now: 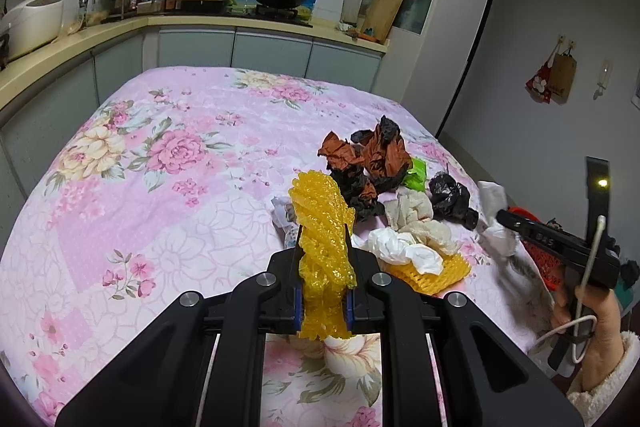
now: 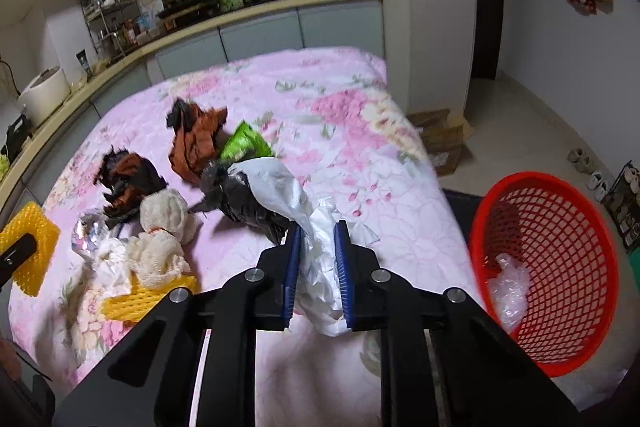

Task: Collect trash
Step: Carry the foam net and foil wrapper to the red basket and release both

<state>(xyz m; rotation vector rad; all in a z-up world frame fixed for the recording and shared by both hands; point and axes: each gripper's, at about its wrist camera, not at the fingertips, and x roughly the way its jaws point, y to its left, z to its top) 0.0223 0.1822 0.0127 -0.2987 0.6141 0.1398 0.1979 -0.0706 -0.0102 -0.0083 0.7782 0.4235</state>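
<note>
Pinching a yellow foam net [image 1: 325, 259] between the left gripper [image 1: 323, 301] fingers; clamping a white plastic bag [image 2: 316, 267] in the right gripper [image 2: 317, 275], above the tabletop [image 1: 168, 211]. Best carried clear of the heap, then released over the red basket [image 2: 560, 291] beside the edge, avoiding snags on the black bag [image 2: 240, 203] beyond.

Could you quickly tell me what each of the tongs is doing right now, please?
Left tongs: closed on a yellow foam net, lifted off the bedspread.
Right tongs: closed on a white plastic bag, beside the red basket.
</note>
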